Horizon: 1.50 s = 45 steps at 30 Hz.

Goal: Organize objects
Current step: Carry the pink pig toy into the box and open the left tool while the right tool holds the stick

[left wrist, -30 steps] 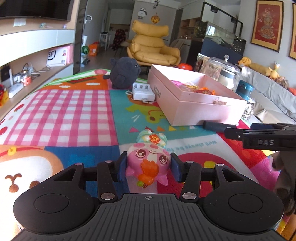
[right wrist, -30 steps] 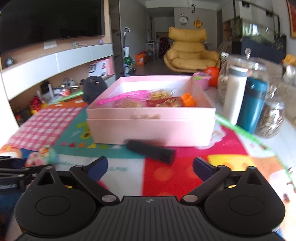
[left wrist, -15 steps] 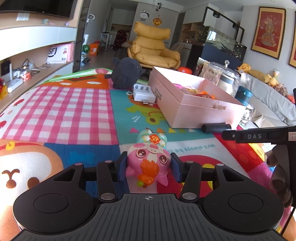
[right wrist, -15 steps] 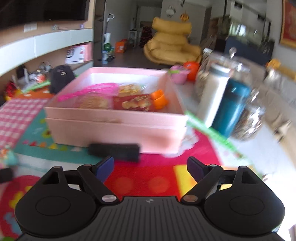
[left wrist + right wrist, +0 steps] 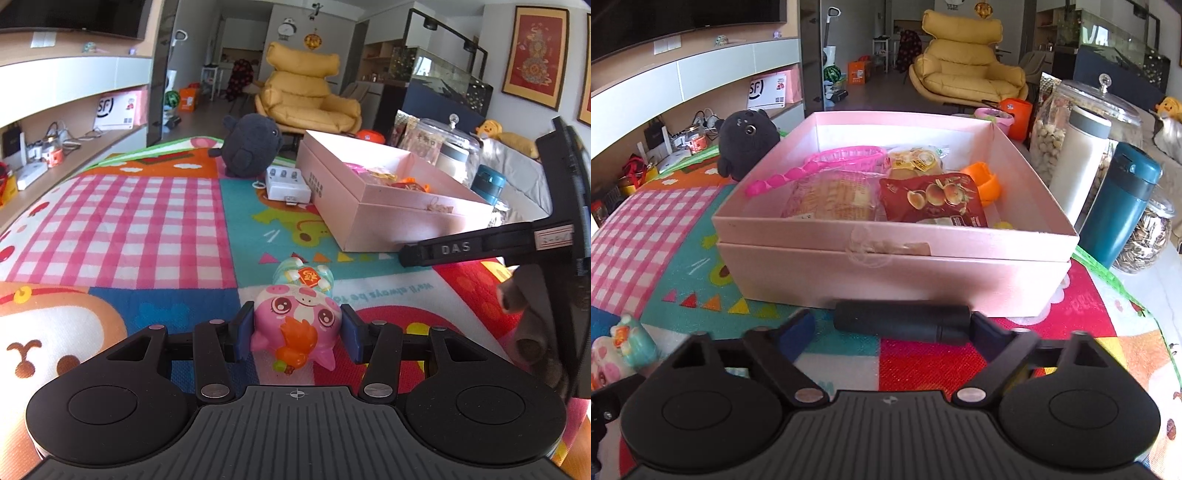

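Note:
My left gripper (image 5: pixel 297 334) is shut on a pink pig toy (image 5: pixel 297 330) that rests low over the play mat. My right gripper (image 5: pixel 890 330) is open, its fingers on either side of a black cylinder (image 5: pixel 903 321) that lies on the mat against the front wall of the pink box (image 5: pixel 894 267). The box holds snack packets, a pink racket and an orange item. The right gripper also shows in the left wrist view (image 5: pixel 480 245) at the right, in front of the box (image 5: pixel 369 206).
A dark plush toy (image 5: pixel 251 146) and a white charger (image 5: pixel 288 186) sit left of the box. A white bottle (image 5: pixel 1086 162), a teal flask (image 5: pixel 1123 203) and glass jars (image 5: pixel 1145 240) stand right of it. Shelves line the left wall.
My right gripper has moved in toward the box and down, so the black cylinder now lies between its open fingers. My left gripper has stayed shut on the pig toy.

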Each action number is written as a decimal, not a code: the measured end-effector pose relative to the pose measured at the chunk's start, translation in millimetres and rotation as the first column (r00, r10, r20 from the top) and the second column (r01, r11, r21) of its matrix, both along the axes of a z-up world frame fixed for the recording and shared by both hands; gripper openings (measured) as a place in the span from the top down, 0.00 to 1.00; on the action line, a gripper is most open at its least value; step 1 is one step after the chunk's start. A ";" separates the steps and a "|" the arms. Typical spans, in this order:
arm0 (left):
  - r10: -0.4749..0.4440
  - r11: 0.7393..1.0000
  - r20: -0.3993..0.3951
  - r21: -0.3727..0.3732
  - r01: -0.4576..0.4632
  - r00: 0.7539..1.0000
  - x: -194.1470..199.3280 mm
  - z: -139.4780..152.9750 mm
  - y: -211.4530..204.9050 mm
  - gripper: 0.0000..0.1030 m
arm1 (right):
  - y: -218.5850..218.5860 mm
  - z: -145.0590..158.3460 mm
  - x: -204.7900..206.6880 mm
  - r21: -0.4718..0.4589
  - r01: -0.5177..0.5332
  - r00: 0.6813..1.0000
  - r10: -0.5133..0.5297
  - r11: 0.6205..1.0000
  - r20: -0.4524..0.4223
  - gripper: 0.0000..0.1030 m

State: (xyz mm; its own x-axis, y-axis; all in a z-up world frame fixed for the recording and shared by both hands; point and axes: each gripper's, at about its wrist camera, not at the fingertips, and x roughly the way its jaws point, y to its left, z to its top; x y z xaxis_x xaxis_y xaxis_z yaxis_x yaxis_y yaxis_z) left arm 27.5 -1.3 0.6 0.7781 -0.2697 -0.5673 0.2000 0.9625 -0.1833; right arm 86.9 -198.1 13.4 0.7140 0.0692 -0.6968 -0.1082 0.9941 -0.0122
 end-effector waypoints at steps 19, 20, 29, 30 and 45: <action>-0.139 0.988 0.120 -0.045 0.145 0.983 22.3 83.1 -26.4 0.50 | -34.8 35.6 -119.4 0.018 -0.210 0.968 0.205 0.978 0.143 0.27; -0.150 0.986 0.164 -0.052 0.161 0.975 31.6 98.8 -36.6 0.50 | -33.1 33.4 -118.9 0.024 -0.211 0.967 0.205 0.977 0.151 0.27; -0.160 0.987 0.100 0.010 0.159 0.982 148.9 93.5 -110.9 0.48 | -19.7 39.4 -123.7 0.018 -0.218 0.954 0.210 0.976 0.214 0.27; -0.154 0.988 0.090 -0.017 0.156 0.984 148.8 89.7 -106.6 0.48 | -21.0 41.1 -124.1 0.009 -0.213 0.954 0.206 0.977 0.217 0.27; -0.404 0.887 0.014 0.249 0.388 0.915 147.0 46.6 -142.1 0.47 | -7.3 23.1 -92.1 -0.049 -0.165 0.980 0.169 0.985 0.107 0.27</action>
